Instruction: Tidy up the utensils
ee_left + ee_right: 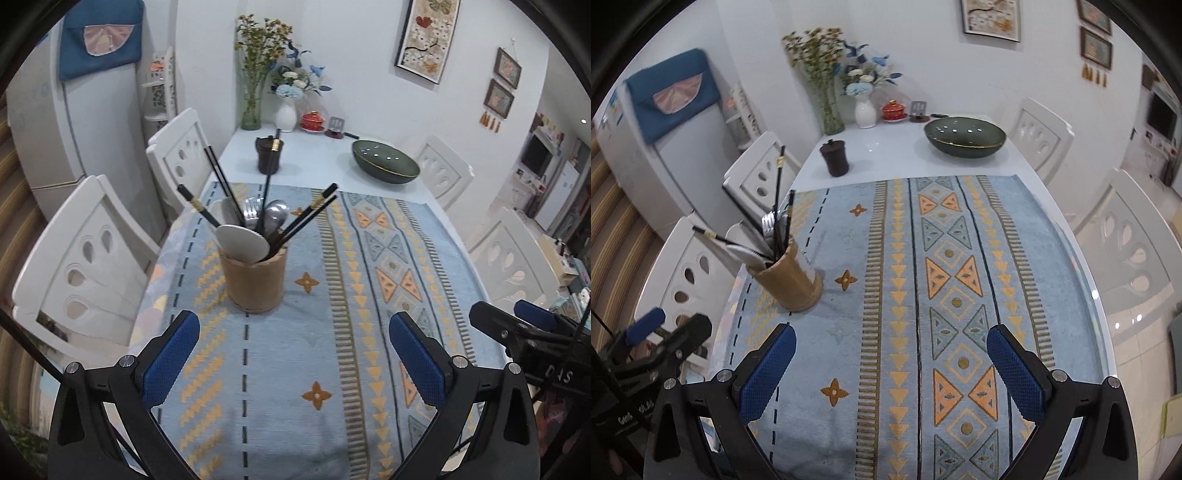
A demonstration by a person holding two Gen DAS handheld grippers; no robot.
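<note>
Both tools, left (294,349) and right (891,363), were open and empty; thin, stiff, slippery chopsticks (310,216) in the bamboo holder (255,278) probably best pinched mid-shaft.

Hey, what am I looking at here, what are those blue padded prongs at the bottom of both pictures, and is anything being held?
Those prongs belong to two handheld grippers; no robot arm is involved. Each carries a wide-angle camera looking along its fingers. One picture comes from the left tool, the other from the right tool. Both are open and hold nothing. They hover over a blue patterned tablecloth. On it stands a bamboo utensil holder with black chopsticks, spoons and a fork inside. Farther back sit a dark green bowl and a small dark lidded jar.
</note>
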